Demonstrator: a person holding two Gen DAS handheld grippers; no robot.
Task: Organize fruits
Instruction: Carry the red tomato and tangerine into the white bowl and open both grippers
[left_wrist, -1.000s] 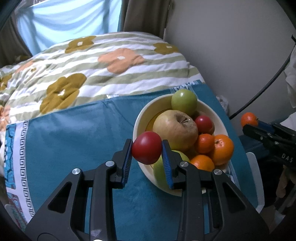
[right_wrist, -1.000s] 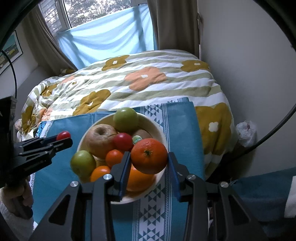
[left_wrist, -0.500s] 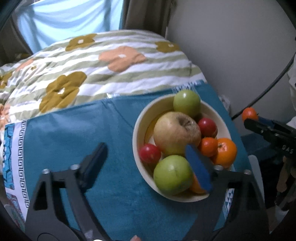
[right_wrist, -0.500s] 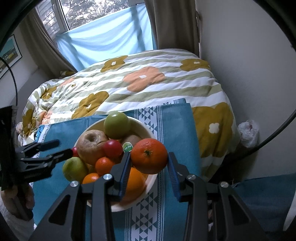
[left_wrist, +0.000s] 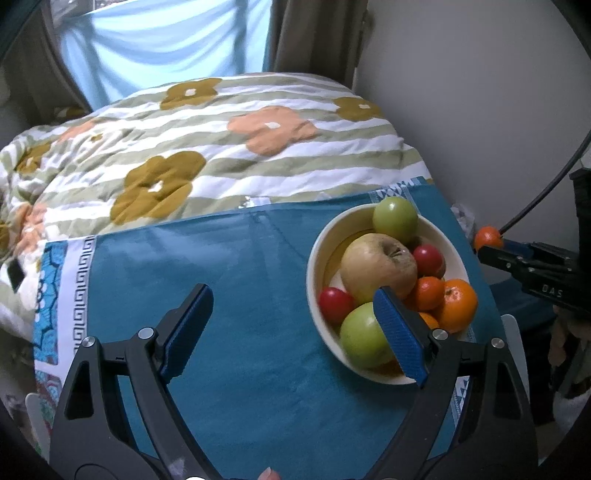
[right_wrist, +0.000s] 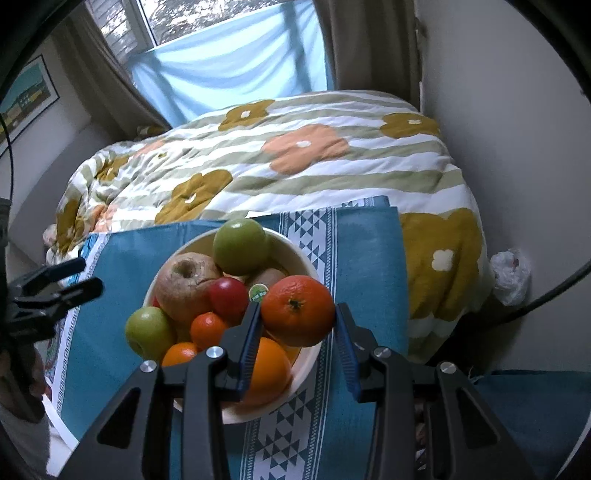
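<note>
right tongs (right_wrist: 297, 334) bring a tangerine (right_wrist: 297, 309) over the bowl (right_wrist: 295, 253)

we should lower the clamped tangerine, now above the bowl's near edge, into a gap before letting go, so it can't roll onto the cloth (left_wrist: 236, 280). our left tongs (left_wrist: 291, 325) gape wide and empty beside the bowl, whose small red fruit (left_wrist: 334, 303) lies by the rim.

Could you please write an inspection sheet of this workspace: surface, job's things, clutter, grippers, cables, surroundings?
Surface: teal cloth laid over a bed.
Job's things: cream bowl holding green apples, a large yellowish apple, small red fruits and oranges.
Clutter: white plastic bag beside the bed.
Grippers: left gripper open, empty; right gripper shut on an orange above the bowl.
Cables: black cable along the wall.
Surroundings: floral striped quilt, window with blue curtain, framed picture.
</note>
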